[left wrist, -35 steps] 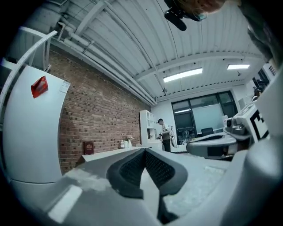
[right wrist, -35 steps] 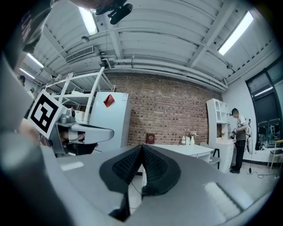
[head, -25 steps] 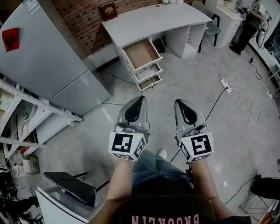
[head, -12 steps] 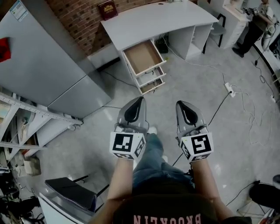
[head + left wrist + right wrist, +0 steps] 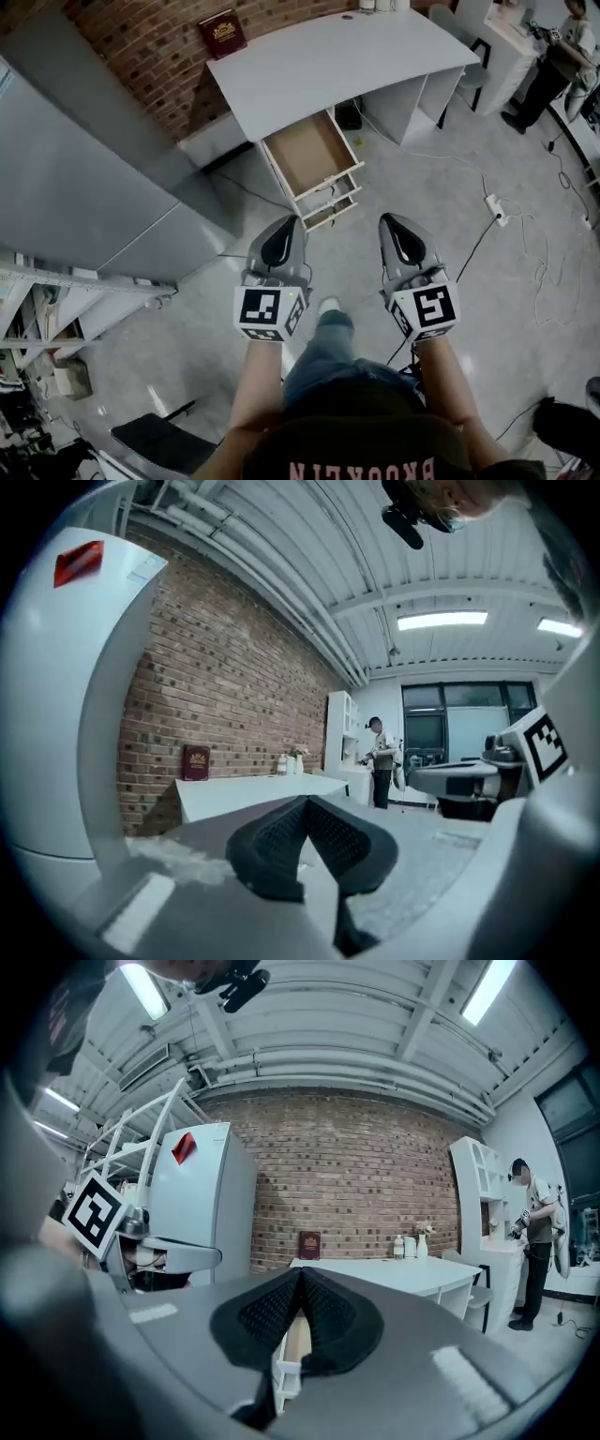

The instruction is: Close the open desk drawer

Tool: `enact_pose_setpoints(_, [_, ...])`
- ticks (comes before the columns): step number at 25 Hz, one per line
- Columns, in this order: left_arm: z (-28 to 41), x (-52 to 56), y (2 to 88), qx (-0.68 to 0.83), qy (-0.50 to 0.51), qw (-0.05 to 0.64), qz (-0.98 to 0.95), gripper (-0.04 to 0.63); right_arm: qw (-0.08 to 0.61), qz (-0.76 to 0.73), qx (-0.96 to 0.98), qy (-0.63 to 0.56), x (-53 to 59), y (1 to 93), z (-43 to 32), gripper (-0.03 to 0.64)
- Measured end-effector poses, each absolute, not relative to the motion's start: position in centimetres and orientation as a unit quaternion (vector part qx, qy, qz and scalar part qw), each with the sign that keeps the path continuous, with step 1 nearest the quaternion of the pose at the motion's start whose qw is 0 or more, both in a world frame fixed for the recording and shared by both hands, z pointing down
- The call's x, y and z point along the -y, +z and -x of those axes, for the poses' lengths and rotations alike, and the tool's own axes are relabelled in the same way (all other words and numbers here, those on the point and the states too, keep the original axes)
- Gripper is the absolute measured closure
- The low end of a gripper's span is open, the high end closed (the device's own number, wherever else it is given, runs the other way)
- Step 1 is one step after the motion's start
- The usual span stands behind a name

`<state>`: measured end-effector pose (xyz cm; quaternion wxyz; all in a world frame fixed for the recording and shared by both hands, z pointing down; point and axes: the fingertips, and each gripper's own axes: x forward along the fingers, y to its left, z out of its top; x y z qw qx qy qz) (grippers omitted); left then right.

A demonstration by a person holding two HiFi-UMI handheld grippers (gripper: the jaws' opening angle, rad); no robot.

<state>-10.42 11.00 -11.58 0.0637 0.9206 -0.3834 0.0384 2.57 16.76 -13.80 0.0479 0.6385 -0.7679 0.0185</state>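
Left hand-held gripper (image 5: 294, 223): the jaws are closed tip to tip with nothing between them, as is seen in the left gripper view (image 5: 305, 801); it is held out level above the floor, well short of the drawers.
Right hand-held gripper (image 5: 386, 221): the jaws are likewise closed and empty (image 5: 300, 1273); it is held beside the left one at the same height, the two kept apart.
Open drawer (image 5: 309, 155): the top drawer of the stack under the worktop's left end is pulled far out; its wooden bottom is exposed and nothing is seen inside. In the right gripper view part of it (image 5: 292, 1340) is framed in the gap beneath the closed tips.
Lower drawers (image 5: 330, 202): two are seen beneath the open one, each drawn out only slightly.
Worktop (image 5: 328, 61): a pale curved surface is set against the brick wall (image 5: 169, 56).
Book (image 5: 222, 33): a dark red volume is stood upright at the worktop's back left corner, against the bricks.
Bottles (image 5: 410, 1246): a small group is placed at the worktop's far right end.
Refrigerator (image 5: 84, 178): a large grey unit is placed left of the drawers.
Power strip (image 5: 494, 208): it is laid on the floor to the right, with cables trailing from it.
Bystander (image 5: 553, 70): a person is seen standing at the far right, by white shelving.
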Motion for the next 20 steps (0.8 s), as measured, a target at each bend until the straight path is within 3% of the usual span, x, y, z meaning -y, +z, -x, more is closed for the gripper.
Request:
enact_pose_setpoints(15, [8.0, 2.3, -5.5, 0.389, 0.084, 0.106, -0.911, 0.598, 0.087, -0.607, 0.788, 0.057, -2.8, -7.9, -5.7, 0.597])
enact_pose_setpoints(17, [7.3, 3.1, -4.2, 0.390, 0.092, 0.114, -0.909, 0.531, 0.096, -0.599, 0.792, 0.065, -1.6, -6.5, -6.3, 0.584])
enact_pose_setpoints(20, [6.1, 4.0, -2.2, 0.394, 0.106, 0.120, -0.905, 0.527, 0.115, -0.585, 0.798, 0.084, -0.1, -3.9, -7.5, 0.567])
